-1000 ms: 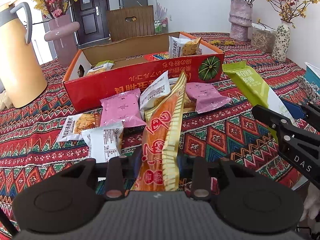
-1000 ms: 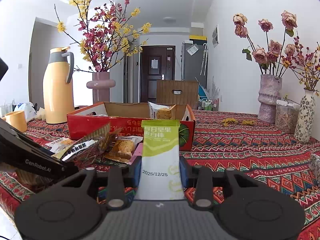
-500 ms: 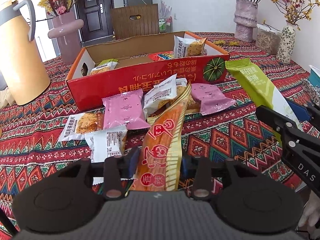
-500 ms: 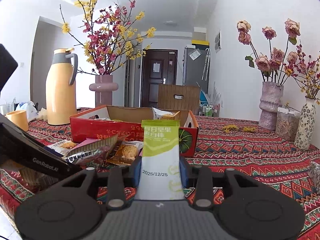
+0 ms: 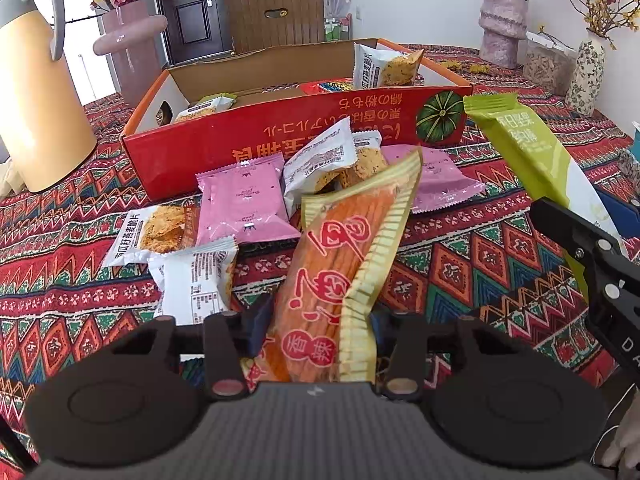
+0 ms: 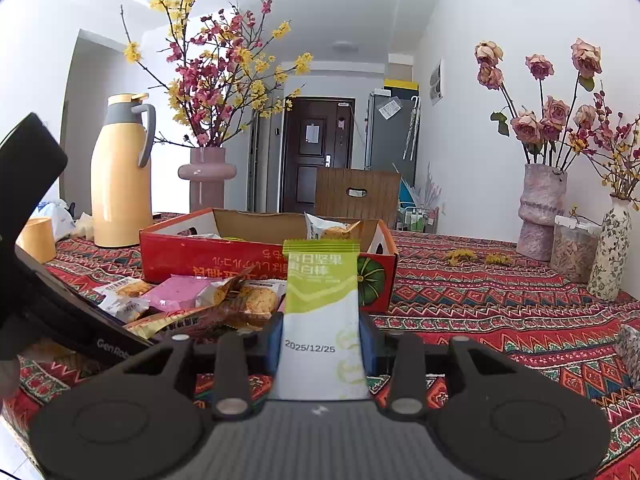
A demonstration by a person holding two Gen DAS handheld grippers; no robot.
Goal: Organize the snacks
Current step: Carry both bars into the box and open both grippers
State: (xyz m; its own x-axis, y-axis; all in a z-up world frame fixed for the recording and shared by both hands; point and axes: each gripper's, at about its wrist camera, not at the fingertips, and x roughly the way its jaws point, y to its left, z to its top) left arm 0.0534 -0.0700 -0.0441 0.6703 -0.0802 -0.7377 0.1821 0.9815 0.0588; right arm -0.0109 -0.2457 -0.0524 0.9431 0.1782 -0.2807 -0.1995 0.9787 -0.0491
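Only from the left wrist: pink packets (image 5: pixel 245 204) below orange packet (image 5: pixel 340 264).

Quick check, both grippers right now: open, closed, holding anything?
Left gripper: closed on the orange spicy snack packet.
Right gripper: closed on the green-and-white nut bar packet.

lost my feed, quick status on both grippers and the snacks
Left gripper shut on orange snack pack. Right gripper shut on green snack bar. Red box ahead, loose packets lying before it.
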